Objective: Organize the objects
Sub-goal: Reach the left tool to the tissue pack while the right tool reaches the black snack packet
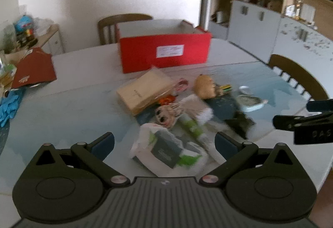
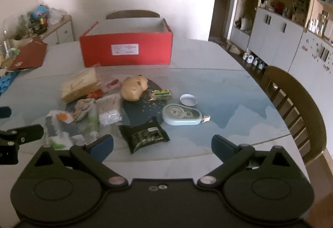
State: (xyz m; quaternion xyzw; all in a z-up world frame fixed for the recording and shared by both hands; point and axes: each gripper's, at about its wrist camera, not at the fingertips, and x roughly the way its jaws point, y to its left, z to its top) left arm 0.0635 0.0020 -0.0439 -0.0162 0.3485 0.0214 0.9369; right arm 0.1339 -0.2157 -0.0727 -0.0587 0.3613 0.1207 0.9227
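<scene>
An open red box [image 1: 164, 52] [image 2: 127, 49] stands at the back of the table. In front of it lies a heap of small things: a tan package [image 1: 143, 90] [image 2: 80, 84], a beige plush head [image 1: 205, 86] [image 2: 134, 87], a doll face [image 1: 166, 116], a white and green packet [image 1: 166, 150], a dark snack bag [image 2: 144, 136] and a pale blue tape dispenser [image 2: 182, 114]. My left gripper [image 1: 164, 144] hovers open over the white packet. My right gripper [image 2: 162, 148] is open above the dark bag, holding nothing.
A red lid [image 1: 34, 68] [image 2: 29, 55] and blue gloves [image 1: 9, 106] lie at the left. A white round cap [image 2: 188, 100] sits by the dispenser. Wooden chairs [image 2: 295, 107] [image 1: 124, 20] stand at the right and behind the box. The glass-topped table [image 2: 229, 90] is bare on the right.
</scene>
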